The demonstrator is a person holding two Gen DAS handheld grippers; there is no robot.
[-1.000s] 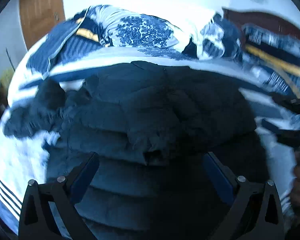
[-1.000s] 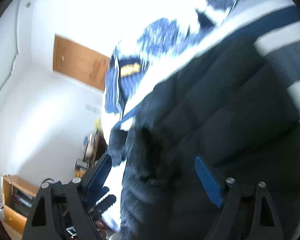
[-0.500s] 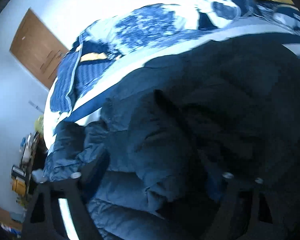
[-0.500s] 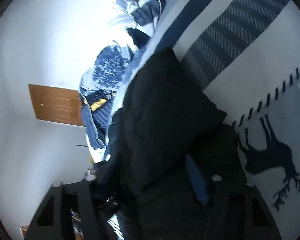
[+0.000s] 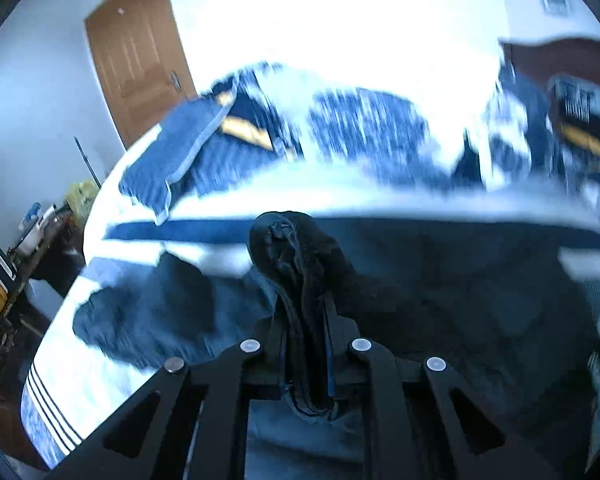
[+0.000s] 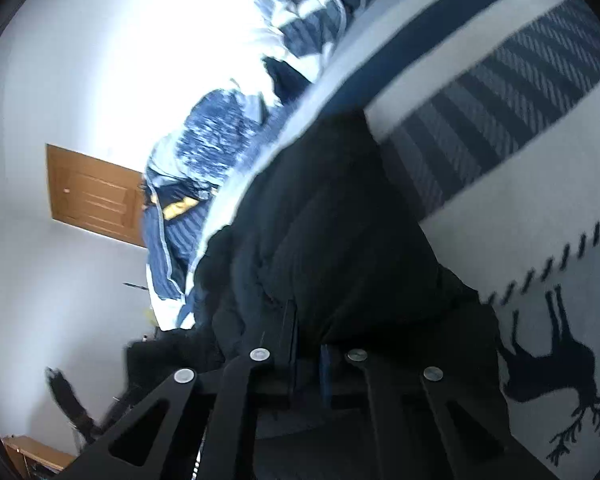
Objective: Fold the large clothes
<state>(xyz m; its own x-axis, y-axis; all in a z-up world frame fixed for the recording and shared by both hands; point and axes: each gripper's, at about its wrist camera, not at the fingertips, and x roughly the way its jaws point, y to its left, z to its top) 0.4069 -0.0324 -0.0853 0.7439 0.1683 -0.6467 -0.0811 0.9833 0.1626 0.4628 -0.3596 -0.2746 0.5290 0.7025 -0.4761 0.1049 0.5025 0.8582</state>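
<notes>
A dark navy quilted puffer jacket (image 5: pixel 440 296) lies on a bed with a blue and white striped cover (image 5: pixel 340 196). My left gripper (image 5: pixel 306 344) is shut on a bunched fold of the jacket's edge, which sticks up between the fingers. In the right wrist view the jacket (image 6: pixel 340 248) fills the middle, and my right gripper (image 6: pixel 306 356) is shut on its near edge. That view is rolled sideways. One sleeve (image 5: pixel 148 312) spreads out to the left on the cover.
Crumpled blue patterned bedding (image 5: pixel 364 128) is piled at the far side of the bed. A wooden door (image 5: pixel 136 52) stands at the back left. A cluttered side table (image 5: pixel 4 264) is left of the bed. The cover bears a dark deer print (image 6: pixel 556 364).
Both grippers were open over the jacket a second ago. Now both have closed on the jacket's near edge, and the left one has lifted a fold.
</notes>
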